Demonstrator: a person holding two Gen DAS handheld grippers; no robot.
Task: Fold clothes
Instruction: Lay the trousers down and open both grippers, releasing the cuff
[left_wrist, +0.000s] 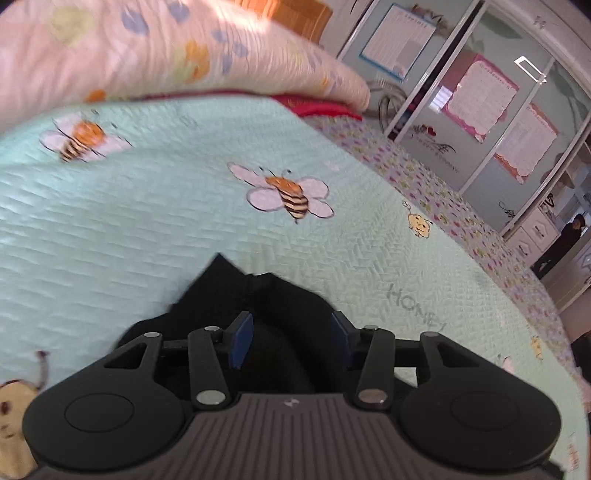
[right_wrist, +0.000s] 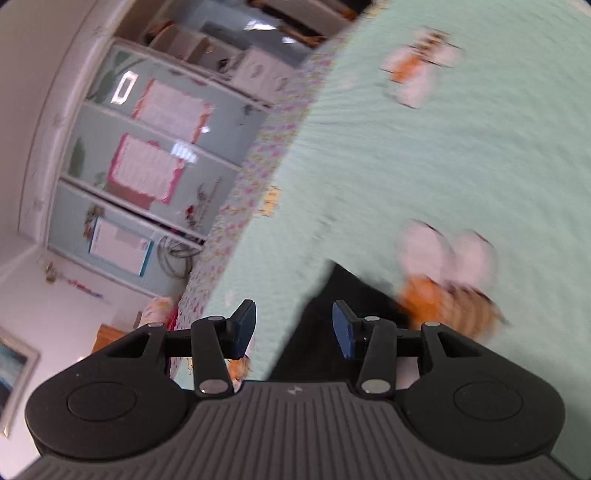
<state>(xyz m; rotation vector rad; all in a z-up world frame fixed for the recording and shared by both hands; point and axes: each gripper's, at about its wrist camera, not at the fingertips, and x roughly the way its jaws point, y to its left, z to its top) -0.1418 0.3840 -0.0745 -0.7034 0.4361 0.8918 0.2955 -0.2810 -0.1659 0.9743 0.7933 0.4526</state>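
- Bedroom: wardrobe (left_wrist: 476, 122) with sliding doors and pinned sheets behind the bed; no earlier state considered.
- Quilt (left_wrist: 184, 221), mint green with bee prints, covers the bed and serves as the work surface; a floral duvet (left_wrist: 147, 48) is heaped at its far end.
- Black garment (left_wrist: 266, 295) lies bunched on the quilt, directly below and ahead of the left gripper (left_wrist: 291, 341); in the right wrist view the same garment (right_wrist: 332, 332) runs under the right gripper (right_wrist: 293, 328).
- Left gripper: jaws apart, blue pads clear of the cloth, nothing held.
- Right gripper: jaws apart, nothing between the pads; view blurred.
- Judgement: step in hand looks like a release and reposition between folds. To do it well, pick two outer edges or corners of the garment, pinch a single layer each, lift both together and lay flat, keeping the fold line straight.
- Containers: none visible; no basket or bin in either view.
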